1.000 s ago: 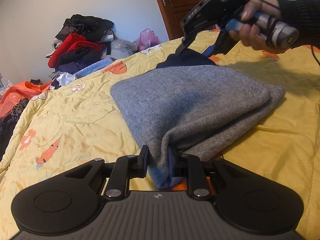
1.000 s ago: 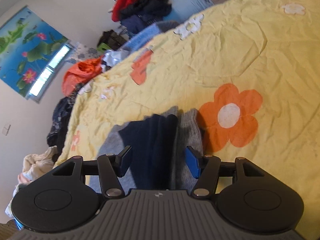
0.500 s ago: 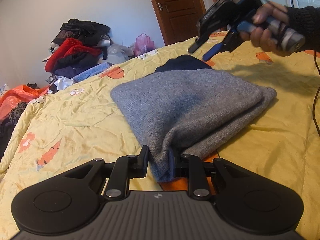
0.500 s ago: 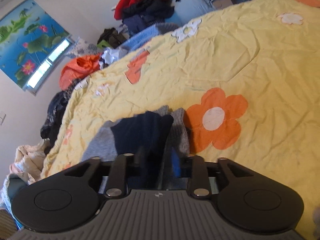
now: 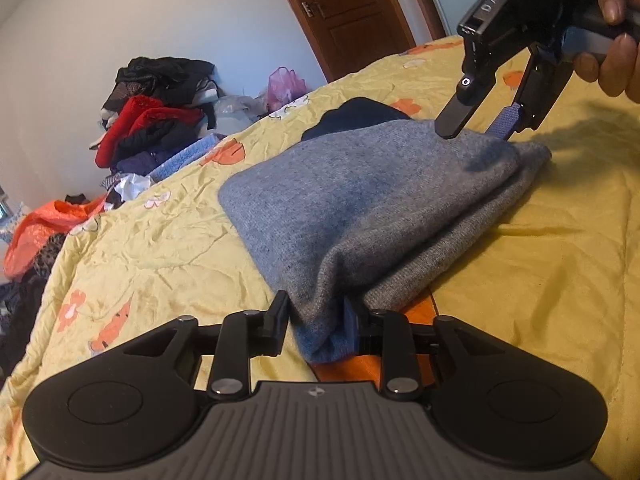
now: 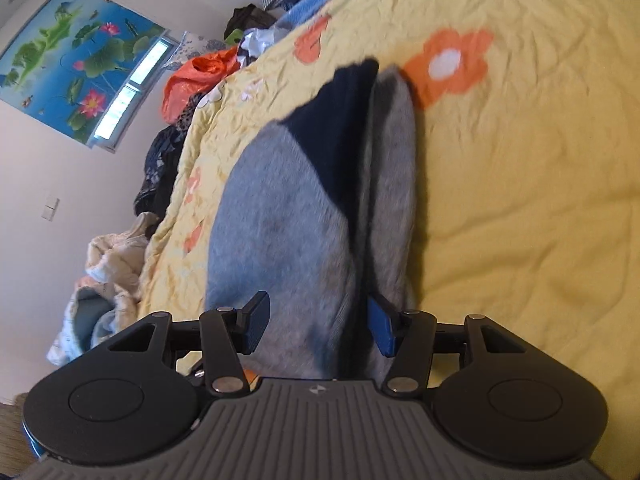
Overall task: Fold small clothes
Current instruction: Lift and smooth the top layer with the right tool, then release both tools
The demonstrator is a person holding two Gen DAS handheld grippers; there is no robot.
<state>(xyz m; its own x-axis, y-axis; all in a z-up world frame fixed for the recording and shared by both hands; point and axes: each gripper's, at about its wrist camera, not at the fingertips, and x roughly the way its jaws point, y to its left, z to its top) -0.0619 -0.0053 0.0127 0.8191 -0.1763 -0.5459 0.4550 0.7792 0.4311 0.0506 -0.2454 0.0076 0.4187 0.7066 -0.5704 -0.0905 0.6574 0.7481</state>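
A folded grey knit garment [image 5: 360, 204] with a dark navy part [image 5: 356, 114] at its far end lies on the yellow flowered bedspread [image 5: 152, 240]. My left gripper [image 5: 316, 320] is shut on the garment's near corner. My right gripper [image 5: 476, 128] is open, its fingers straddling the garment's far right edge, the tips touching or just above the cloth. In the right wrist view the grey garment [image 6: 280, 208] and its navy part [image 6: 340, 120] run between the spread fingers of the right gripper [image 6: 318, 320].
A heap of red, black and blue clothes [image 5: 156, 128] sits at the far side of the bed. An orange bag [image 5: 44, 224] lies at the left edge. A wooden door [image 5: 344, 12] stands behind. More clothes [image 6: 108, 280] lie beside the bed.
My right gripper has opened after being shut and has come down from above the bed onto the garment's far right edge. My left gripper keeps its hold on the near corner.
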